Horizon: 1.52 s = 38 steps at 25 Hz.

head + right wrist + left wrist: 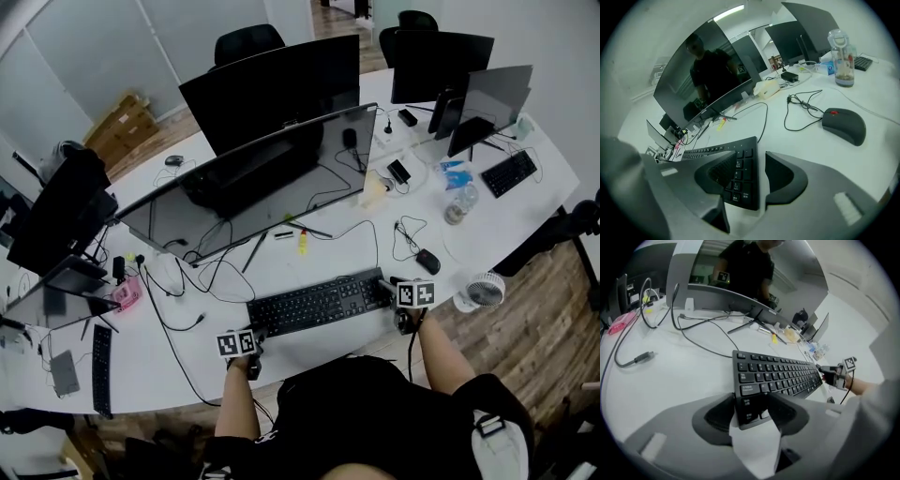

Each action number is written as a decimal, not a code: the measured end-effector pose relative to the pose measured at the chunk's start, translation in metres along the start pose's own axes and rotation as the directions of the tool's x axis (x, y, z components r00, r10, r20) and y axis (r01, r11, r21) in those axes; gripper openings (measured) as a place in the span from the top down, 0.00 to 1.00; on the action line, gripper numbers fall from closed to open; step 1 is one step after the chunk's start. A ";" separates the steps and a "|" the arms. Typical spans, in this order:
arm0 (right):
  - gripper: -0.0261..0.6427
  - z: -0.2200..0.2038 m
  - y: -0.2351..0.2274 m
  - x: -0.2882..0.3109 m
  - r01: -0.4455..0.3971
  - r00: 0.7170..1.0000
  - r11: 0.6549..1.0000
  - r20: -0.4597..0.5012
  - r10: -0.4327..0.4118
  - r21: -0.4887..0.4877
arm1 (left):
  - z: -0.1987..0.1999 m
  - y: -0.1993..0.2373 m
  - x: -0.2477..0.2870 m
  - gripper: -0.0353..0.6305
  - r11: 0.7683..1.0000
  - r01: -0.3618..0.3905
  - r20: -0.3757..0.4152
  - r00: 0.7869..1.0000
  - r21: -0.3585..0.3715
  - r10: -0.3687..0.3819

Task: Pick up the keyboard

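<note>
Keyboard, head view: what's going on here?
A person holds a gripper in each hand, one at each end of the black keyboard. The left gripper straddles its left end and the right gripper its right end. Both sets of jaws stand open, not clamped. The keyboard lies flat on the white table, not yet lifted.

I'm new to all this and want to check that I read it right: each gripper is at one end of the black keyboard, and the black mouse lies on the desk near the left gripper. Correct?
Not quite. The mouse lies near the right gripper, not the left one, as the right gripper view shows. The rest stands: the left gripper and the right one are each at one end of the black keyboard.
</note>
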State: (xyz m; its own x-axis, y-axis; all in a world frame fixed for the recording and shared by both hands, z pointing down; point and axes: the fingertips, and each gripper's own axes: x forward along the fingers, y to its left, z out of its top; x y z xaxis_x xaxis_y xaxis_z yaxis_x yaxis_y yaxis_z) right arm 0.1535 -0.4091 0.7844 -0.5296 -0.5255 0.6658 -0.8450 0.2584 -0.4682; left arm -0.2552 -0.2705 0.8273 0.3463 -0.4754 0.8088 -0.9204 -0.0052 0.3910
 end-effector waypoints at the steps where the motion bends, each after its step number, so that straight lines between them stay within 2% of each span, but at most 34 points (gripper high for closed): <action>1: 0.72 -0.003 0.001 0.004 -0.006 1.000 1.000 -0.022 0.006 -0.001 | 0.001 0.000 0.001 0.59 1.000 0.015 -0.009 1.000 0.001 -0.015; 6: 0.72 -0.018 0.006 0.020 -0.031 0.995 0.999 -0.091 0.032 0.010 | 0.003 0.000 0.000 0.59 0.996 0.085 -0.027 0.996 -0.005 -0.085; 10: 0.72 -0.018 0.007 0.025 -0.055 0.994 0.998 -0.097 0.057 0.029 | 0.006 0.001 0.003 0.59 0.998 0.055 -0.041 0.998 0.023 -0.054; 13: 0.72 -0.018 0.007 0.027 -0.064 0.993 0.997 -0.101 0.067 0.032 | 0.010 0.004 0.003 0.59 0.999 0.047 -0.017 0.999 0.028 -0.046; 19: 0.72 -0.018 0.006 0.027 -0.079 0.989 0.997 -0.127 0.081 0.023 | 0.014 0.005 0.004 0.59 0.990 0.138 -0.014 0.990 -0.041 -0.138; 24: 0.72 -0.012 0.015 0.016 -0.086 0.991 0.996 -0.100 0.085 -0.008 | 0.014 0.003 -0.007 0.62 0.989 0.145 -0.006 0.989 -0.036 -0.145; 27: 0.72 0.011 0.027 0.005 -0.108 0.993 0.992 -0.047 0.105 -0.060 | 0.027 -0.003 -0.020 0.62 0.988 0.152 0.062 0.987 -0.017 -0.150; 31: 0.72 0.062 0.051 -0.019 -0.133 0.987 0.980 0.075 0.145 -0.149 | 0.070 -0.019 -0.050 0.62 0.987 0.140 0.198 0.968 0.074 -0.152; 35: 0.72 0.116 0.082 -0.052 -0.150 0.957 0.962 0.210 0.200 -0.230 | 0.122 -0.038 -0.099 0.62 0.979 0.095 0.351 0.923 0.180 -0.154; 38: 0.72 0.160 0.110 -0.076 -0.168 0.919 0.941 0.298 0.257 -0.293 | 0.164 -0.051 -0.137 0.62 0.968 0.049 0.453 0.877 0.248 -0.161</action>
State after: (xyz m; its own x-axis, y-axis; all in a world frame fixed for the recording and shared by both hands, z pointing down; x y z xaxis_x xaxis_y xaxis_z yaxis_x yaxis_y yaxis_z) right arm 0.1126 -0.4701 0.5897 -0.6820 -0.6582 0.3188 -0.7279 0.5690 -0.3826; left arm -0.2854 -0.3492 0.6243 0.3693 -0.8147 0.4470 -0.9184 -0.2466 0.3094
